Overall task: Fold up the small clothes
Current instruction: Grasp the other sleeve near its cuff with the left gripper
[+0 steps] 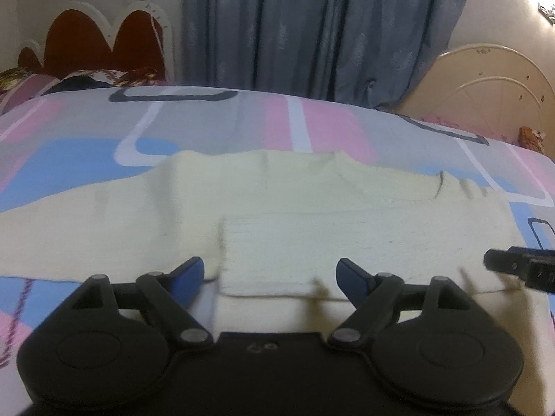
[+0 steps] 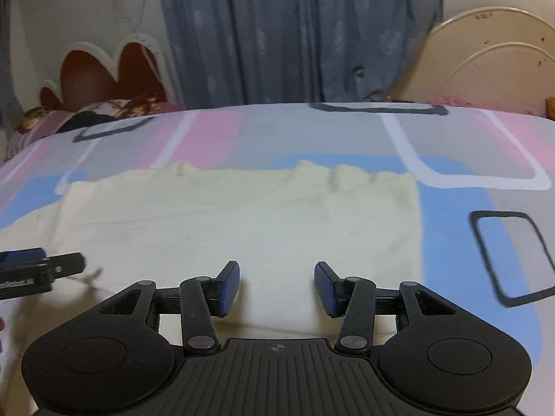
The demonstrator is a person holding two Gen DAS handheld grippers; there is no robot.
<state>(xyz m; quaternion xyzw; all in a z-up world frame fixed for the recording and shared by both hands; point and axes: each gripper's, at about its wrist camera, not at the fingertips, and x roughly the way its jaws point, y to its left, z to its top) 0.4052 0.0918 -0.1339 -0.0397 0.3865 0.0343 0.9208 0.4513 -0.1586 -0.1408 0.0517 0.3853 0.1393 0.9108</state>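
Tools, left (image 1: 269, 274) and right (image 2: 276, 284), both spread, hover over one cream garment (image 1: 312, 239).

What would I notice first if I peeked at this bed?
A pale yellow garment lies spread flat in the middle of a bedsheet with pink, blue and grey blocks. Both the left gripper and the right gripper hover open over its near edge. Grey-blue curtains hang behind.

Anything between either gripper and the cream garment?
Nothing visible. The left gripper and right gripper are both open, right at the near edge of the cream garment lying on the patterned bedsheet.
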